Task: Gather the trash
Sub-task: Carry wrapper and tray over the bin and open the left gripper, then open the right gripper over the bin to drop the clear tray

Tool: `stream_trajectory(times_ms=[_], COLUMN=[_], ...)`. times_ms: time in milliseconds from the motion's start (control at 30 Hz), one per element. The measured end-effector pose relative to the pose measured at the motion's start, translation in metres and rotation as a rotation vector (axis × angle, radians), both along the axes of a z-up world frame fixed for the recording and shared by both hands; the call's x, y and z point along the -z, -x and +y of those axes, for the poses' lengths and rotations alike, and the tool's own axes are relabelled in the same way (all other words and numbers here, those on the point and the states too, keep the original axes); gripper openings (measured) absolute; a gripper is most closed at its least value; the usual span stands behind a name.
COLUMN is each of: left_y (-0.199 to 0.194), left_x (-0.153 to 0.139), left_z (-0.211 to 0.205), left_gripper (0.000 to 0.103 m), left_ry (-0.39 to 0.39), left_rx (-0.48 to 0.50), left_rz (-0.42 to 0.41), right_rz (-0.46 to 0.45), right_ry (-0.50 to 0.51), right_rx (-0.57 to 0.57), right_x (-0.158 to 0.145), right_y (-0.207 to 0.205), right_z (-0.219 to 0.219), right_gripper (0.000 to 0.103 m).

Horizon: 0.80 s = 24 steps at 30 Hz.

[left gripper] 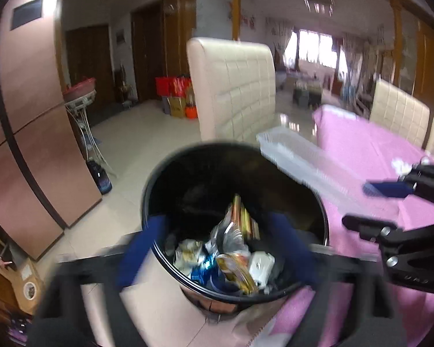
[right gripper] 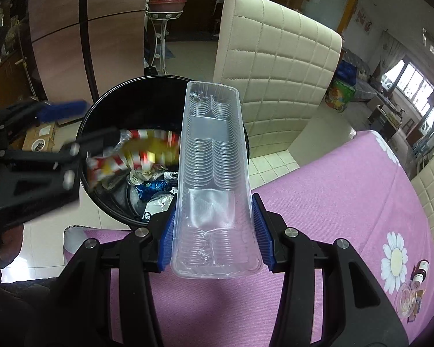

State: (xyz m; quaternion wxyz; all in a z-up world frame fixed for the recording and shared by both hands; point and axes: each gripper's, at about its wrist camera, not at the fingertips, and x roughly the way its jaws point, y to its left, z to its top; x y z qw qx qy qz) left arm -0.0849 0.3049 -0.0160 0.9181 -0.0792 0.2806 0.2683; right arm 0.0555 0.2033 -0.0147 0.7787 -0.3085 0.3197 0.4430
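Main risk: the clear plastic tray is long and only its near end is clamped, so the far end overhangs the black bin. If the right hand-held gripper lets go before more of the tray is over the opening, it could catch the rim, tip back onto the pink-clothed counter or slide to the floor. The walls are thin and flexible, so a hard squeeze could buckle them and pop it out sideways.

Second risk: the left hand-held gripper sits right over the bin, its fingers spread wide with nothing between them. A red, white and yellow wrapper is blurred mid-air just under it, in the left centre of the right wrist view, apparently dropping in. Both tools crowd the same opening, so a clash looks possible.

Tray: transparent, ribbed, empty apart from pale patches on the floor, running from lower centre to upper centre of the right wrist view, blue pads pressing both long sides. In the left wrist view it shows at centre right, beside the bin.

Bin is already part full of foil and paper scraps.
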Motion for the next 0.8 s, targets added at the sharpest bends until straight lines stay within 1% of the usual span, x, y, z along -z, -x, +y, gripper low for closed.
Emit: stream_trajectory(times_ms=[67, 133, 200, 367, 533, 667, 700, 767, 800], left_y=[0.005, 0.004, 0.003, 0.006, 0.01, 0.011, 0.011, 0.011, 0.01], left_x=[-0.004, -0.005, -0.005, -0.005, -0.003, -0.002, -0.001, -0.001, -0.001], left_z=[-0.007, -0.011, -0.013, -0.004, 0.013, 0.017, 0.017, 0.018, 0.018], left_gripper=[0.088, 0.088, 0.088, 0.089, 0.088, 0.089, 0.089, 0.089, 0.089], left_ry=[-0.055, -0.093, -0.114, -0.086, -0.032, -0.028, -0.029, -0.031, -0.032], left_rx=[-0.002, -0.006, -0.013, -0.044, -0.086, -0.101, -0.101, -0.1, -0.099], left_rz=[-0.035, -0.03, -0.021, -0.023, -0.033, -0.026, -0.025, -0.024, -0.023], right_rz=[0.0, -0.003, -0.003, -0.009, -0.018, -0.021, -0.015, -0.028, -0.034], right_ry=[0.003, 0.006, 0.007, 0.012, 0.013, 0.006, 0.001, -0.021, -0.029], right_rx=[-0.002, -0.003, -0.005, -0.009, -0.024, -0.033, -0.039, -0.037, -0.032], right_x=[0.001, 0.001, 0.001, 0.002, 0.003, 0.005, 0.005, 0.003, 0.002], right_y=[0.001, 0.001, 0.001, 0.0, 0.004, 0.007, 0.006, 0.007, 0.006], right_z=[0.002, 0.004, 0.005, 0.011, 0.018, 0.025, 0.027, 0.028, 0.028], right_gripper=[0.049, 0.049, 0.049, 0.05, 0.05, 0.053, 0.056, 0.067, 0.079])
